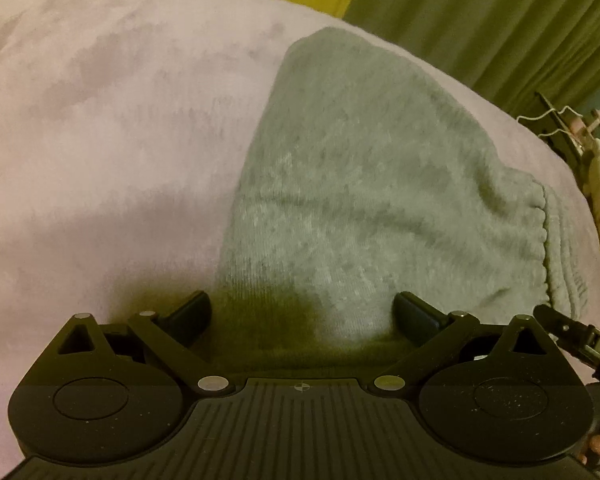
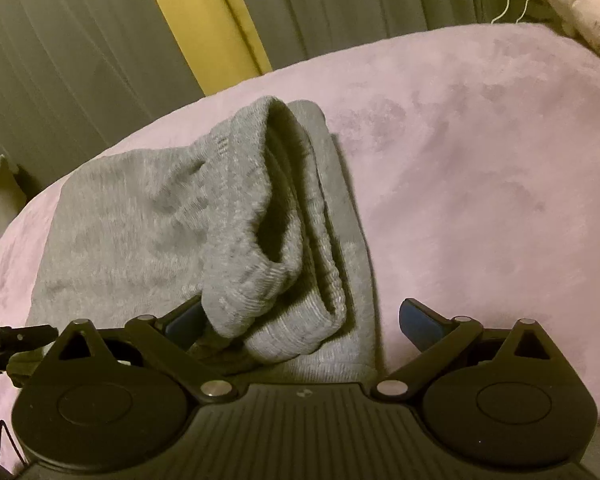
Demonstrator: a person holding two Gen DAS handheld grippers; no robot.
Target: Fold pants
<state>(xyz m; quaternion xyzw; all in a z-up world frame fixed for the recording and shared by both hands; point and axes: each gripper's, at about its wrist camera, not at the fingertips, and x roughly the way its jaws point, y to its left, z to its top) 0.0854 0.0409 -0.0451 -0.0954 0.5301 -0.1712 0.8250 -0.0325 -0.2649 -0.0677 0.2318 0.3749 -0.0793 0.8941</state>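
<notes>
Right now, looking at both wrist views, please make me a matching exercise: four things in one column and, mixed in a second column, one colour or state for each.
Things:
1. pants
2. blanket
3. left claw
4. strip behind the curtains

Colour or state:
a. yellow
b. pink
c. open, above grey fabric
d. grey, folded, ribbed cuffs on top

Pairs: 1-d, 2-b, 3-c, 4-a
</notes>
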